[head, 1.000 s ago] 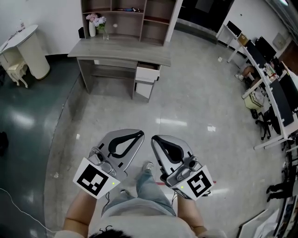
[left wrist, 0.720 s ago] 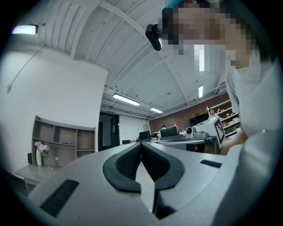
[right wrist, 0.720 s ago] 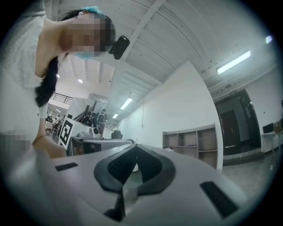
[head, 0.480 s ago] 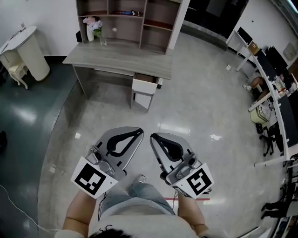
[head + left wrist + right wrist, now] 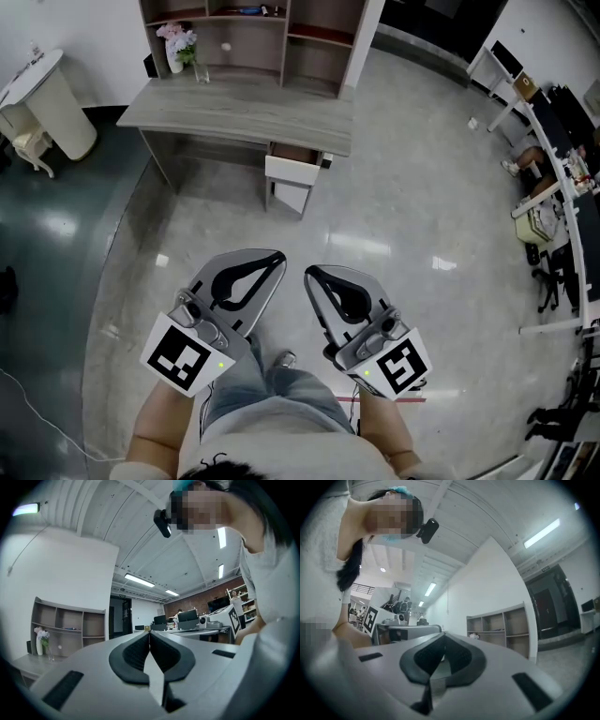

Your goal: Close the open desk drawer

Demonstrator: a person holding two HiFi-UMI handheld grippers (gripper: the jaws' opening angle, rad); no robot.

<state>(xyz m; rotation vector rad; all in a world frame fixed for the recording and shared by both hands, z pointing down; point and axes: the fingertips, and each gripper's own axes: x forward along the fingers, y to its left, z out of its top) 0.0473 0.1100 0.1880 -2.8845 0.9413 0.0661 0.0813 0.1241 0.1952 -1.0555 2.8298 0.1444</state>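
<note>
A grey wooden desk [image 5: 234,111] stands ahead across the floor in the head view. Its white drawer [image 5: 290,170] sticks out from under the desk's right end. My left gripper [image 5: 277,255] and right gripper [image 5: 310,275] are held close to my body, side by side, far short of the desk. Both are shut with nothing between their jaws. In the left gripper view the left gripper [image 5: 149,633] points level at the room, with the desk [image 5: 33,663] low at the left. The right gripper [image 5: 443,637] also points out level.
A shelf unit [image 5: 253,33] rises behind the desk, with a vase of flowers [image 5: 175,45] on the desktop's left. A white round table [image 5: 52,89] stands at the far left. Long office desks [image 5: 562,159] with chairs line the right side. Polished grey floor lies between me and the desk.
The desk and drawer have drawn closer and shifted slightly left in the head view as I walk forward. Both grippers stay shut in the same place.
</note>
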